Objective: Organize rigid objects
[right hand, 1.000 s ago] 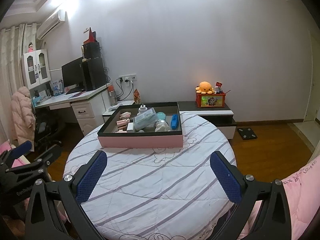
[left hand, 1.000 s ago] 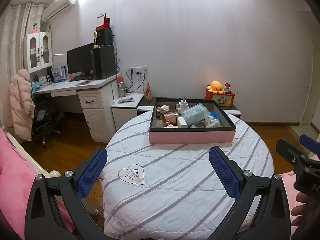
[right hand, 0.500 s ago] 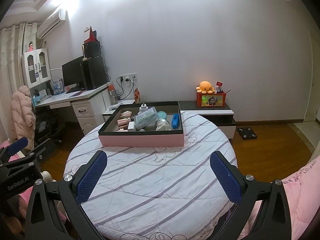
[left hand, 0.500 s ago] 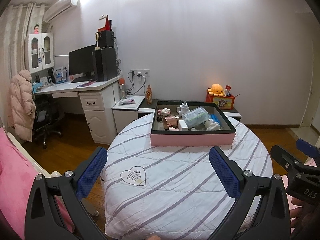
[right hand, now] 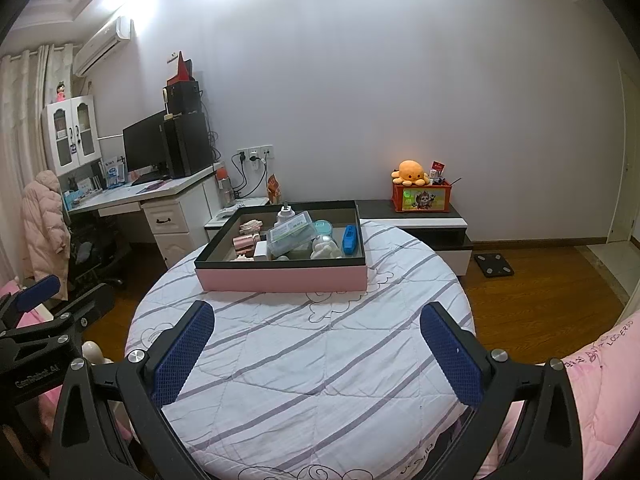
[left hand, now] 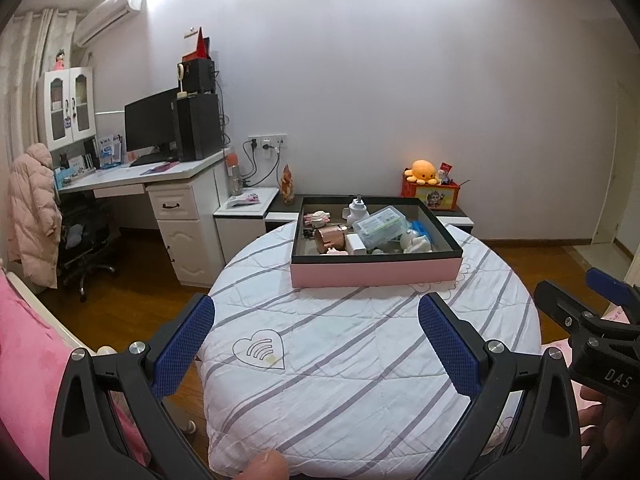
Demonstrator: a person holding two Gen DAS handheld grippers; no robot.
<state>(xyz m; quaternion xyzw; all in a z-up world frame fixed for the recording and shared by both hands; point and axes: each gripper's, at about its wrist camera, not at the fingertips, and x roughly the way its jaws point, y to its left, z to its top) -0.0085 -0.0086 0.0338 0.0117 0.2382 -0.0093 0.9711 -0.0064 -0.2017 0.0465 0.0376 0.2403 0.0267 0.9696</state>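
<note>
Round table [left hand: 360,380] under a white quilted cover with grey-lilac stripes; a grey outlined heart motif with arcs, lower centre-left of the left wrist view. Box [left hand: 374,274]: pink outer wall, black rim and inner walls. Inside it, a copper-pink cup [left hand: 329,239], a clear case with a pale green label [left hand: 378,226], a blue bar [right hand: 349,240], white pieces; a teal-lidded item [right hand: 322,227], possibly a tin, too small to be sure. Left gripper [left hand: 316,344] and right gripper [right hand: 316,354]: black frames, blue textured pads. Orange plush octopus [left hand: 425,171] on a red printed crate [left hand: 436,196], right of centre. Pink fabric [left hand: 28,360] at lower left. Pale pink puffer coat [left hand: 32,216] at the left edge. White desk [left hand: 176,208], black monitor [left hand: 150,122]. Brown wood floor [right hand: 540,292].
</note>
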